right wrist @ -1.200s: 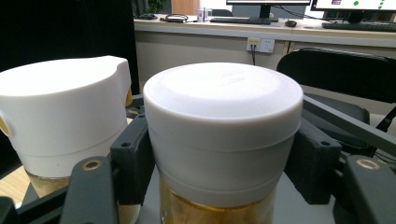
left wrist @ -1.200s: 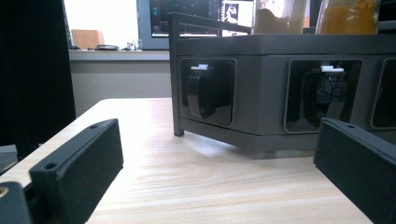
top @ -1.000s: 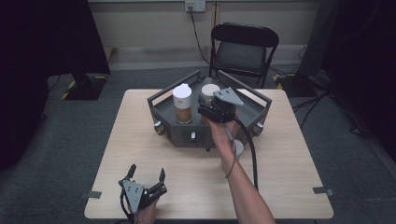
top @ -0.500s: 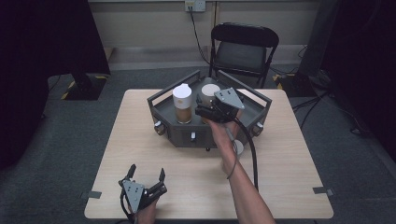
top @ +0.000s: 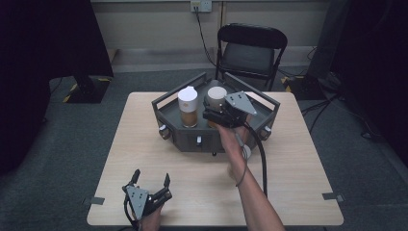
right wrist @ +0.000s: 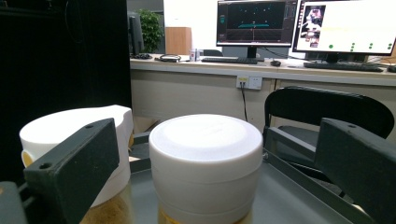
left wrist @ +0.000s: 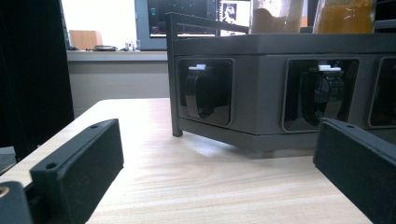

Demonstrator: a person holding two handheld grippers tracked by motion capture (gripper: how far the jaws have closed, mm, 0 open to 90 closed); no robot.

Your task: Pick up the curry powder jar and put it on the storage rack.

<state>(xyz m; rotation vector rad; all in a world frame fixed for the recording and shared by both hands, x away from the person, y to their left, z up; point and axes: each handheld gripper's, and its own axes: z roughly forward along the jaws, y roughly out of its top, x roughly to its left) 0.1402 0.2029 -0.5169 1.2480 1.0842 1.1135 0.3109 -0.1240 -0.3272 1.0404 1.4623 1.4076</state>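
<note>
Two white-capped jars, the right one [right wrist: 205, 163] and the left one [top: 187, 107], are standing in the dark tray [top: 166, 109] on the table [top: 298, 183], the right tool [top: 217, 111] gaping around the right jar's cap after just opening, while the left tool [top: 150, 179] is resting near, also gaping.

You have two jars standing upright in the dark tray [top: 169, 111] — the round-lidded jar [right wrist: 205, 163] just before your open jaws, untouched, and the spouted-lid jar [right wrist: 100, 140] close beside it, seemingly holding brownish contents.
</note>
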